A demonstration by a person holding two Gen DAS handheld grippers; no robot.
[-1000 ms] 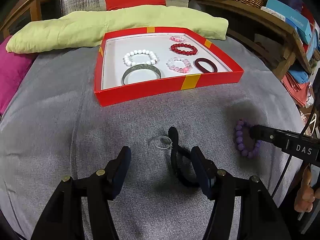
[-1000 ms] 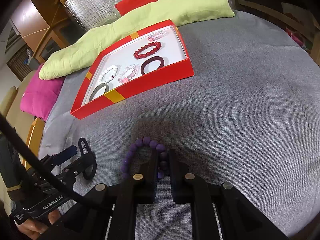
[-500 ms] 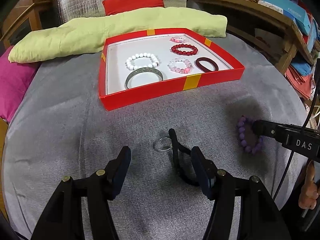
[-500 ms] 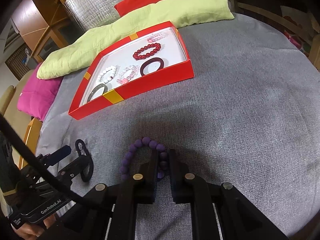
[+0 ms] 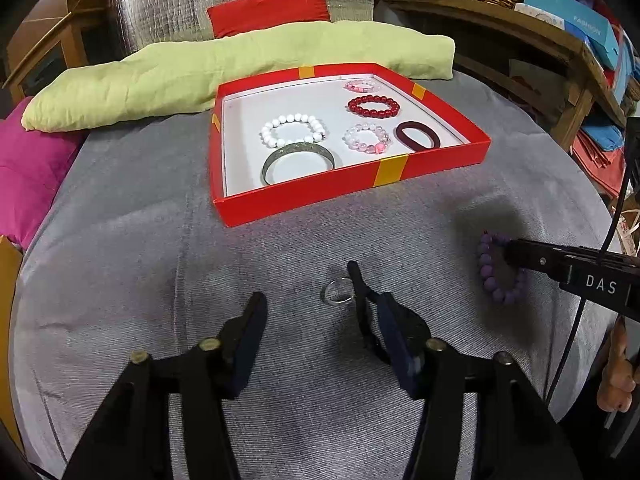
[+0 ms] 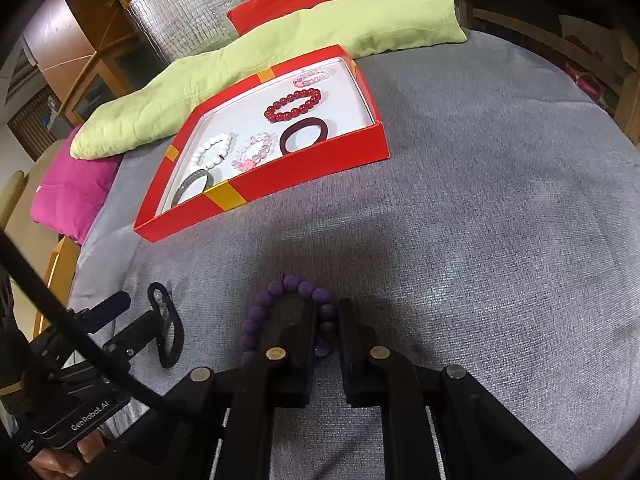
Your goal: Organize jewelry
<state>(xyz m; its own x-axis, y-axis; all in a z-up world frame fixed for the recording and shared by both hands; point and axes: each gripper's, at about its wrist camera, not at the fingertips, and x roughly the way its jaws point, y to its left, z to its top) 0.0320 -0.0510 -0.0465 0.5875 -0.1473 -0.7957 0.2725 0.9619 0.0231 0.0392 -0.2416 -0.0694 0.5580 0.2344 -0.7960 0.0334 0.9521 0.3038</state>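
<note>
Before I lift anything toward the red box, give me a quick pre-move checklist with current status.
1. Right tongs shut on purple bead bracelet: ok.
2. Left tongs gripping black elastic hair tie: not ok; closing, the tie lies against only the right-hand pad.
3. Small clear ring clear of the left tongs' path: cannot tell; it lies just beyond the fingertips.
4. Free space in red cardboard box: ok, bare floor at its left.
5. Grey cloth path to the box: ok.

The near part of the black hair tie (image 5: pixel 366 312) disappears behind a finger (image 5: pixel 400 344) of the left gripper (image 5: pixel 320 332). The right gripper (image 6: pixel 328 328) covers part of the purple bead bracelet (image 6: pixel 280 304). The red tray (image 6: pixel 312 164)'s near wall hides half the metal bangle (image 6: pixel 192 186). Only fingertips of a hand (image 5: pixel 618 380) show at the frame edge.
</note>
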